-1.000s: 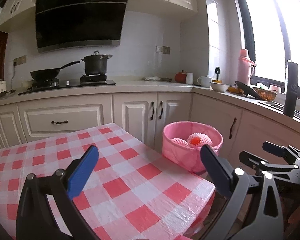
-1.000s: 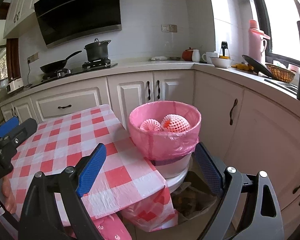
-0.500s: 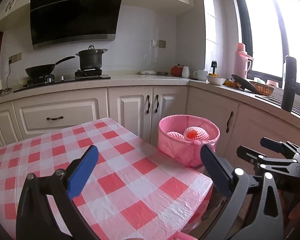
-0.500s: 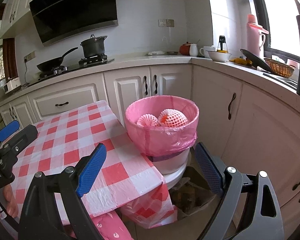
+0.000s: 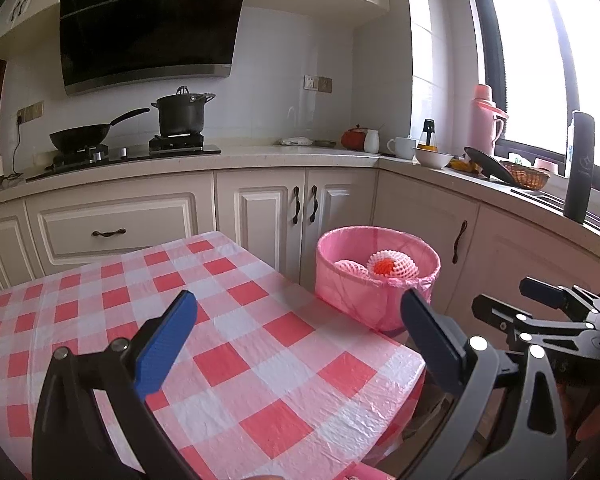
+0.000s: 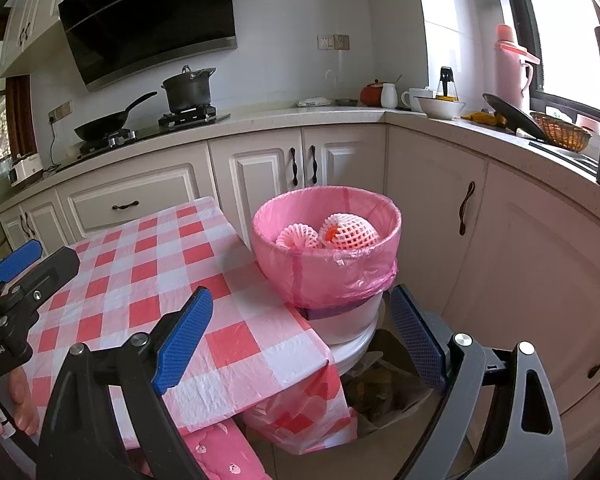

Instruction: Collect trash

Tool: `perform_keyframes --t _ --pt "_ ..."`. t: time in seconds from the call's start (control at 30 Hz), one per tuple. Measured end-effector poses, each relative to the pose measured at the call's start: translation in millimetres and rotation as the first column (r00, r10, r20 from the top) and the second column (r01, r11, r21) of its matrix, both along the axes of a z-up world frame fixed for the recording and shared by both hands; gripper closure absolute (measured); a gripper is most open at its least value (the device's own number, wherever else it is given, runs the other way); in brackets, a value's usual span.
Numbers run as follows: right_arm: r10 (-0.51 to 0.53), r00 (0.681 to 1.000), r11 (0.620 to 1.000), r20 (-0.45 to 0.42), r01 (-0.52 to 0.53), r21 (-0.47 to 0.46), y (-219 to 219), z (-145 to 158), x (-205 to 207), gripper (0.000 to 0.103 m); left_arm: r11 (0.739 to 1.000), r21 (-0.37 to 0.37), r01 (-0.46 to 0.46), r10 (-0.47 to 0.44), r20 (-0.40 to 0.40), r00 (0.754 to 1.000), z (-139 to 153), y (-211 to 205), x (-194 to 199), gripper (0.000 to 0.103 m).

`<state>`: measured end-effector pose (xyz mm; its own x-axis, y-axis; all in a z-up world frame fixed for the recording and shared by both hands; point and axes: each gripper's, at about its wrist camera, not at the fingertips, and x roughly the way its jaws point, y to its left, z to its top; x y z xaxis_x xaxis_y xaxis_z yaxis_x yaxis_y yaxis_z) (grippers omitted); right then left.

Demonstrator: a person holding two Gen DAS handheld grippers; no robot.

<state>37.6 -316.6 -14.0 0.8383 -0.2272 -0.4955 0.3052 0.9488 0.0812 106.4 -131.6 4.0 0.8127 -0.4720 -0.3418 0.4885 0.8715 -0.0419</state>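
A bin with a pink liner [image 6: 332,272] stands on a white stool just past the table's right edge; it also shows in the left wrist view [image 5: 364,292]. Inside lie two foam fruit nets [image 6: 350,232], one with an orange piece showing [image 5: 384,266]. My left gripper [image 5: 300,336] is open and empty above the checked table, left of the bin. My right gripper [image 6: 300,328] is open and empty, in front of and below the bin's rim. The right gripper also shows at the right of the left wrist view [image 5: 540,312].
A red-and-white checked tablecloth [image 5: 228,344] covers the table. White cabinets [image 6: 500,248] and a counter run behind and to the right, with a wok [image 5: 80,138], a pot [image 5: 182,116], a pink flask [image 5: 486,118] and a basket [image 5: 528,174]. A cardboard box [image 6: 380,400] sits under the stool.
Both views have drifted slightly; the bin sits a little lower and more central in the right wrist view. Both grippers stay open and empty.
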Motion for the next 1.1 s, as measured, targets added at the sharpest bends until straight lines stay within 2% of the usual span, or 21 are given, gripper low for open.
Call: perform_keyframes --t 0.57,1.1 --pt "0.018 1.0 1.0 0.011 -0.018 0.013 3.6 -4.1 -0.3 0.018 1.0 0.002 -0.012 0.012 0.003 1.0 -4.8 0.5 -0.3 0.005" --pt "0.019 0.999 1.0 0.037 -0.019 0.005 4.9 4.8 -6.2 0.018 1.0 0.01 -0.012 0.012 0.004 1.0 -5.8 -0.7 -0.3 0.005"
